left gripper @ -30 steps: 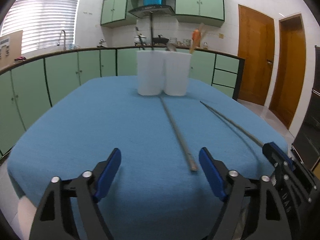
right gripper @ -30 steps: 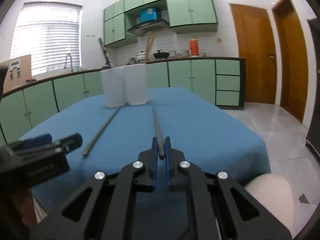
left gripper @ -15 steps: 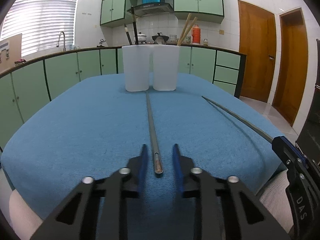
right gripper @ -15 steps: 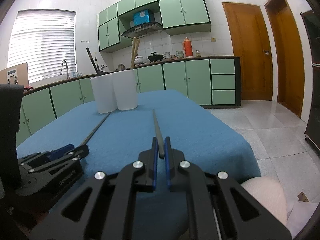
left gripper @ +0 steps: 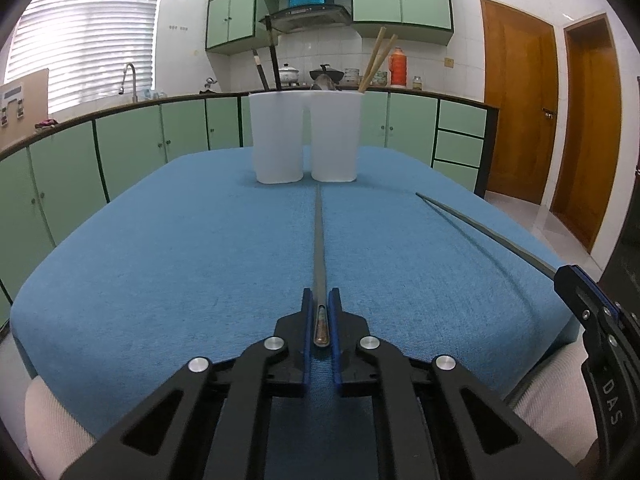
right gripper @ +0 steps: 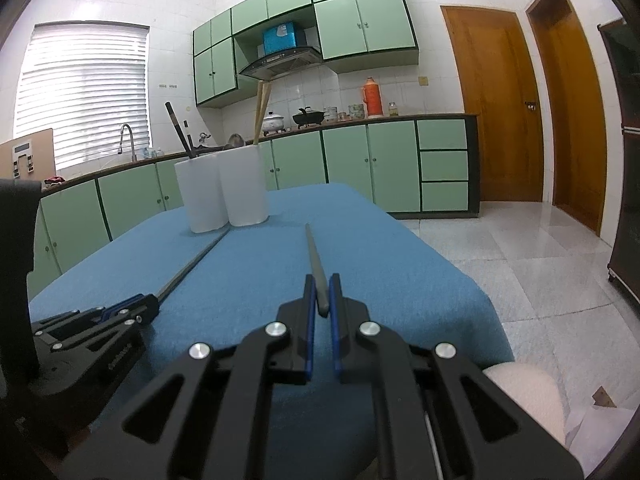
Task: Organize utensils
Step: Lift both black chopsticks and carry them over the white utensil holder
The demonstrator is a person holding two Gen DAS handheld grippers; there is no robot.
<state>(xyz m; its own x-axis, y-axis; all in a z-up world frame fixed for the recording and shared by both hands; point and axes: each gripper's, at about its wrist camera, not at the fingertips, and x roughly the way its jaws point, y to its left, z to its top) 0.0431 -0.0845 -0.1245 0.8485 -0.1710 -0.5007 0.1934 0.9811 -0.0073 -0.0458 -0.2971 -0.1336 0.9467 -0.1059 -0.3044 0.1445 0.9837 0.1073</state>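
- The left tool [left gripper: 321, 322] at lower centre of its view is closed on the near end of a grey chopstick [left gripper: 319, 248] that runs up the frame over the blue surface [left gripper: 180, 248] toward two white cups [left gripper: 306, 138].
- The right tool [right gripper: 322, 304], lower centre of its view, is clamped on a second chopstick [right gripper: 314, 258], which points up-frame.
- Dark chopsticks [left gripper: 266, 66] stand in the left cup and wooden chopsticks [left gripper: 376, 58] in the right.

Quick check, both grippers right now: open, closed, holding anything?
Left gripper: closed on the near end of a grey chopstick.
Right gripper: closed on a second grey chopstick.
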